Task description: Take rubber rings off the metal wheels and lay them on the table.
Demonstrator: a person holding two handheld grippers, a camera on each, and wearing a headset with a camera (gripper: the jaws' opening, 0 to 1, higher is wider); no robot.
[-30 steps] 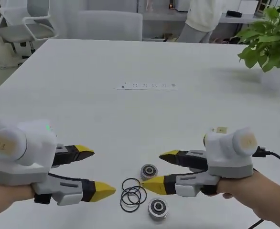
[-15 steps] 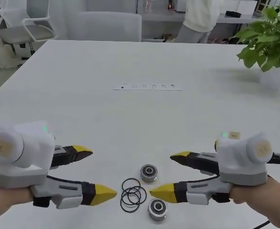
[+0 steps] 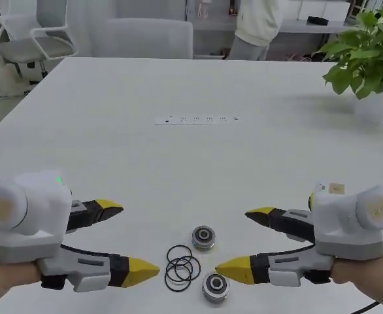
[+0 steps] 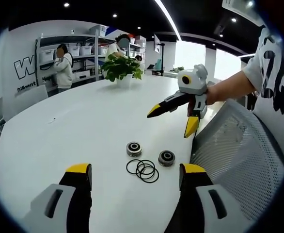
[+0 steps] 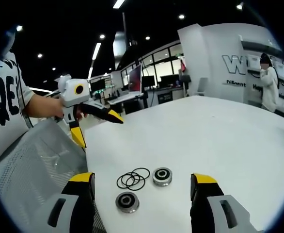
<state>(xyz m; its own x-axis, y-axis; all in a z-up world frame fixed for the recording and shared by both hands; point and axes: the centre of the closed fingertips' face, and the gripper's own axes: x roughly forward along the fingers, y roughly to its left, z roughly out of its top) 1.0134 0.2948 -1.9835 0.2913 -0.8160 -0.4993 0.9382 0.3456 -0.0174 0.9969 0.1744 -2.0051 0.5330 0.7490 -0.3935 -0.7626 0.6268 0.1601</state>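
Two small metal wheels lie on the white table (image 3: 191, 85) near its front edge, one wheel (image 3: 204, 237) farther and one wheel (image 3: 216, 286) nearer. Several thin black rubber rings (image 3: 181, 267) lie in a loose overlapping pile just left of them. My left gripper (image 3: 131, 239) hovers left of the pile, open, nothing between its yellow tips. My right gripper (image 3: 249, 241) hovers right of the wheels, open and empty. The left gripper view has the rings (image 4: 143, 170), both wheels (image 4: 134, 148) (image 4: 166, 158) and the right gripper (image 4: 173, 116). The right gripper view has the rings (image 5: 133, 179) and wheels (image 5: 162, 176) (image 5: 127, 201).
A potted green plant (image 3: 368, 55) stands at the table's far right. A strip of sockets (image 3: 196, 119) lies mid-table. Chairs (image 3: 28, 39) and a standing person (image 3: 257, 29) are beyond the far edge. A mesh chair back (image 4: 234, 160) is close by the table's near edge.
My right gripper has drawn back to the right, away from the wheels and rings. The left gripper has sunk slightly. Rings and wheels lie as before.
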